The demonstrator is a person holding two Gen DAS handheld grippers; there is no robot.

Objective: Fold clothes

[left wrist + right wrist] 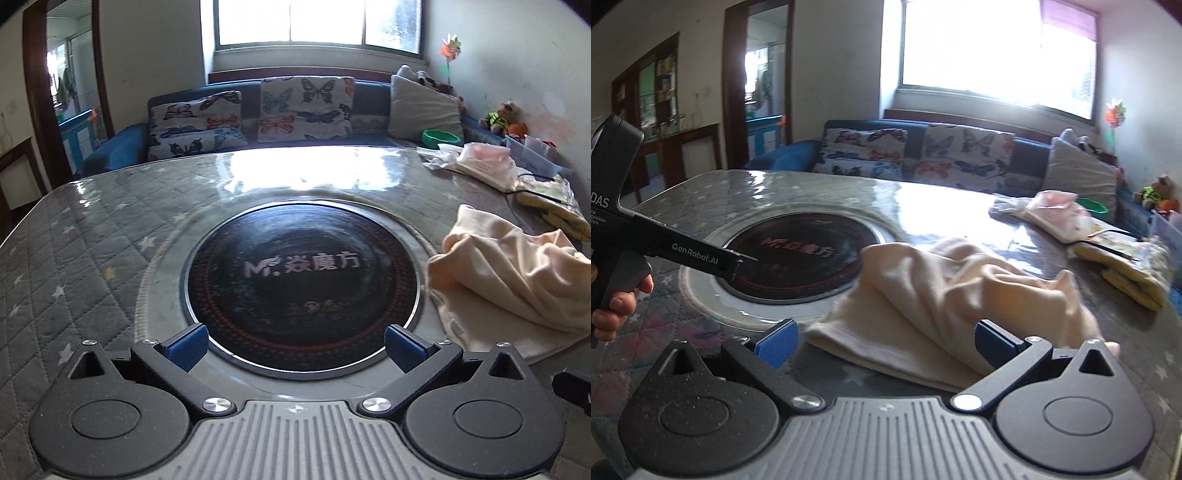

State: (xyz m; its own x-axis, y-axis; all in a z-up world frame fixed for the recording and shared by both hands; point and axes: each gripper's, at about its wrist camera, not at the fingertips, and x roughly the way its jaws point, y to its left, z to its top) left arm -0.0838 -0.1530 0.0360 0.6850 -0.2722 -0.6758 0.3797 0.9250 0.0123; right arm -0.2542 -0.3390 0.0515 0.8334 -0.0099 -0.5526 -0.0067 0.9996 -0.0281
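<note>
Quilted table (pixel 701 199) — crumpled cream garment (pixel 960 291) just ahead of open right gripper (pixel 882 341).

Tabletop (pixel 110 229): grey quilted cover with small stars under a glossy clear sheet, round black heater plate (pixel 303 288) set in its centre. A crumpled cream garment (pixel 960 295) lies just right of the plate, its edge over the plate's pale surround. Far right corner holds a pink-and-white bundle (pixel 484 158) and, nearer, a folded yellow cloth (pixel 1126 273), apart from the garment.
</note>
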